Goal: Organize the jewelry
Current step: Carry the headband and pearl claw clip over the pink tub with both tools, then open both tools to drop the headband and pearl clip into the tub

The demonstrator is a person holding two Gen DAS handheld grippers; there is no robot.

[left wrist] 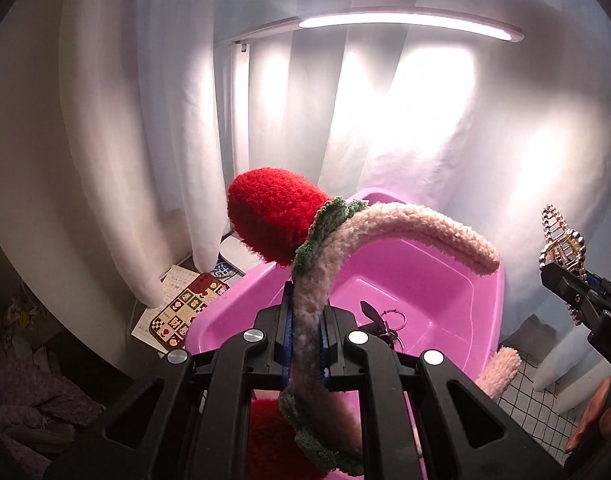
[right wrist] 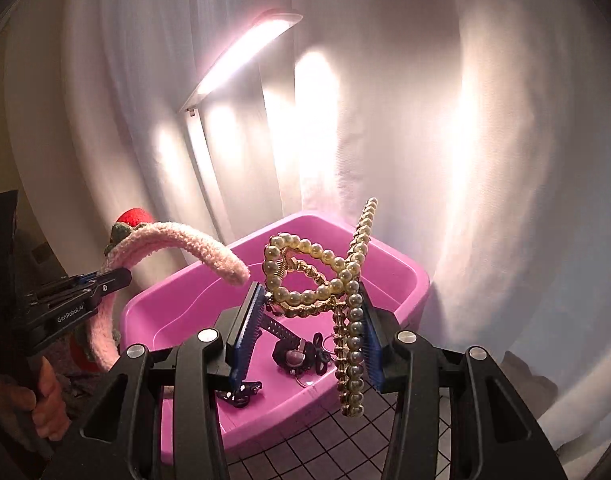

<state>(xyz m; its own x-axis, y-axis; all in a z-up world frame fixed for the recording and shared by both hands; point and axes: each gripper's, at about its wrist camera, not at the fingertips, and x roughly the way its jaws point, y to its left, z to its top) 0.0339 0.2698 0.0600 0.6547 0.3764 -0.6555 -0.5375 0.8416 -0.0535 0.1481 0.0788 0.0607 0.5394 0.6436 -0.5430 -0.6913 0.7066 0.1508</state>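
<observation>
- Pink fleecy headband [left wrist: 405, 228] with a red knitted strawberry [left wrist: 271, 216] and green knitted leaves sits clamped in the left gripper [left wrist: 305, 320]; its jaws are pressed tight on the band, which arches up and forward past the fingertips, the strawberry to the upper left of them.
- Beyond and below the left gripper's tips lies a glossy pink plastic tub [left wrist: 233, 312], with a thin metal hoop [left wrist: 397, 318] and dark small pieces on its floor.
- Left of that tub, on the floor beside the white curtain [left wrist: 145, 160], lies a checked card with little pictures [left wrist: 185, 312].
- Above both tools a lit bar lamp [left wrist: 405, 26] shines on the curtain.
- Right of the left gripper, the right gripper [right wrist: 311, 312] has its jaws partly apart, closed around a gold hair claw clip studded with pearls [right wrist: 305, 276]; one pearl row stands up past the right finger and another hangs down below it.
- Under the right gripper's tips, in the tub, lie a dark strap [right wrist: 281, 330] and a dark beaded piece [right wrist: 293, 358].
- A hand [right wrist: 45, 404] grips the left tool's handle.
</observation>
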